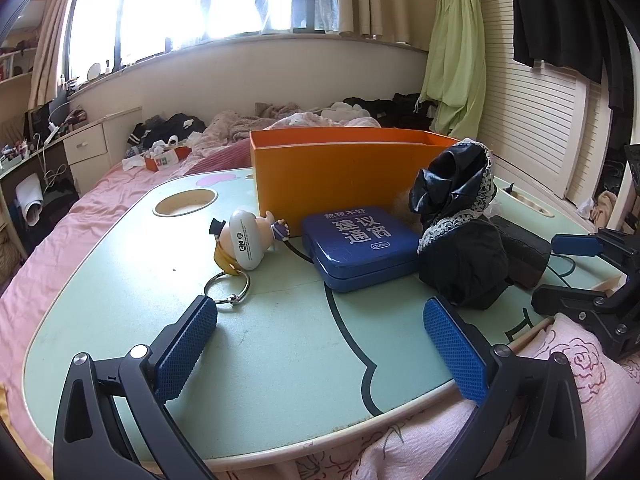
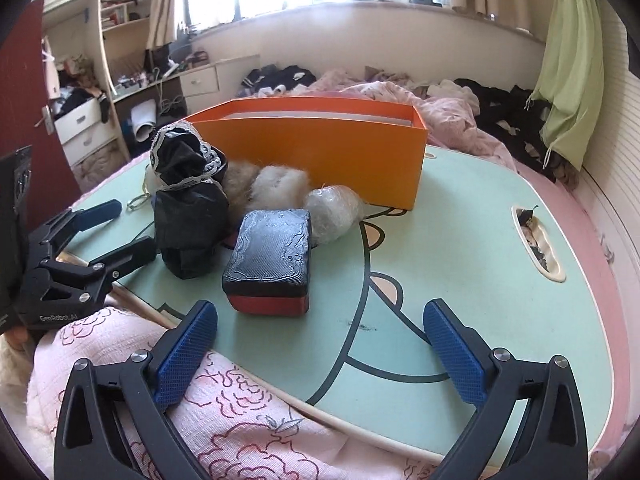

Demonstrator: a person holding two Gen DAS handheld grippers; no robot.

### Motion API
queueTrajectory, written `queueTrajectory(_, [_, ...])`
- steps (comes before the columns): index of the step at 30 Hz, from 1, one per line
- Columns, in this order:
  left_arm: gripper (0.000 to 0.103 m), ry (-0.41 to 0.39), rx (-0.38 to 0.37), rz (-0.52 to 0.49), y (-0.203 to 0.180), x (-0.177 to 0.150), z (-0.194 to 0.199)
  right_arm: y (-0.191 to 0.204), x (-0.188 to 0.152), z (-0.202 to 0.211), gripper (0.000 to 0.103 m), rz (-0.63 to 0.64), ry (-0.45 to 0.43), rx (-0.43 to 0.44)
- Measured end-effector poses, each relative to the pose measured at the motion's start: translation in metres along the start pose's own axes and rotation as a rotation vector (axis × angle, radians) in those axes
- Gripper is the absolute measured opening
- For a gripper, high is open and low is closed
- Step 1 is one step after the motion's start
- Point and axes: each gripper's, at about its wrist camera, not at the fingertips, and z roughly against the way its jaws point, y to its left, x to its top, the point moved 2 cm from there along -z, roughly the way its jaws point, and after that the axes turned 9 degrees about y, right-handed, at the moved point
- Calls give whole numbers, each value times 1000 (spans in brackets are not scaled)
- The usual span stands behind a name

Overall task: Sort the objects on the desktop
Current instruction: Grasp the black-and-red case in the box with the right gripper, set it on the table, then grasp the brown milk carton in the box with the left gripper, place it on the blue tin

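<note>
Block [image 2: 270, 260]: lying flat near the table's front edge, black textured top over a red base; long axis running from the near edge away toward the orange box, tilted a little to the right; sitting just ahead of the right gripper, not between its pads.
Right gripper [image 2: 320, 354]: spread wide, gripping nothing, hovering over the table edge and the pink floral fabric [image 2: 224, 420].
Left gripper [image 1: 320, 344]: spread wide too, gripping nothing, pointing across the table toward the tin.
Black bag [image 2: 188, 204]: standing upright with white lace trim, just left of the block.
Fluff [image 2: 266, 184] and wrapped ball [image 2: 332, 212]: lying behind the block, in front of the box.
Tin [image 1: 360, 246]: lying flat, blue, long side running left to right, close against the box front.
Toy [image 1: 246, 240]: lying on its side left of the tin, key ring [image 1: 226, 286] trailing toward the left gripper.
Box [image 1: 344, 172]: standing open-topped at the back of the table [image 1: 120, 300].
</note>
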Motion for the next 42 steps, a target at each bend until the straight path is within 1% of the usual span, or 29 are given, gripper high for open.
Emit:
queueTrajectory(8, [103,9,6,6,0,1,2,1,-2,0,103,4,-7,7])
queueTrajectory(10, [103,-8,7,16,1,5,10,2,-2,0,103,6,-6,7])
queueTrajectory(12, [103,-68,9,26,4,17,30,2,0,1,103,8,-7,8])
queueTrajectory(13, [103,-82,-8,27,5,28,41,2,0,1,103,9,-6,9])
queueTrajectory(15, [103,-61,-56,26,3,54,55,3,-1,1,103,10,-6,10])
queueTrajectory(16, [103,-34,-84,23,-1,71,59,3,-1,1,103,11,-7,11])
queueTrajectory(18, [103,50,-148,16,-15,111,57,3,-1,1,103,12,-8,12])
queueTrajectory(19, [102,93,-197,23,-23,130,52,3,-1,1,103,13,-8,13])
queueTrajectory(20, [102,145,-269,45,-34,152,41,3,-1,1,103,14,-8,13])
queueTrajectory(21, [100,194,-320,70,-43,169,29,3,-1,1,103,15,-8,15])
queueTrajectory(23, [92,325,-363,152,-61,202,-9,3,-1,1,103,17,-9,17])
queueTrajectory(24, [86,385,-372,193,-68,211,-28,3,-1,1,103,18,-9,18])
queueTrajectory(25, [78,454,-383,242,-73,219,-52,3,-1,1,103,20,-9,19])
queueTrajectory(26, [73,529,-398,306,-77,223,-77,5,-1,2,103,20,-11,20])
queueTrajectory(27, [62,596,-415,373,-77,223,-100,5,-1,3,103,21,-12,23])
queueTrajectory(28, [53,673,-430,462,-76,220,-127,6,0,3,103,23,-14,26])
queueTrajectory(29, [51,715,-438,518,-77,215,-142,6,0,3,103,24,-15,28])
queueTrajectory(30, [51,741,-450,573,-76,211,-153,6,0,3,103,26,-16,30])
queueTrajectory(31, [51,750,-463,619,-76,208,-163,6,1,3,103,28,-18,32])
queueTrajectory(32, [51,745,-464,644,-77,208,-169,6,1,4,103,29,-20,34])
queueTrajectory(34, [51,727,-437,665,-81,209,-173,7,1,4,103,31,-22,37])
queueTrajectory(36, [51,729,-397,717,-82,207,-179,6,2,3,103,33,-22,39])
queueTrajectory(38, [51,753,-371,790,-82,203,-188,5,2,3,103,35,-24,42])
queueTrajectory(42, [51,793,-329,869,-86,195,-202,5,2,2,103,38,-26,46])
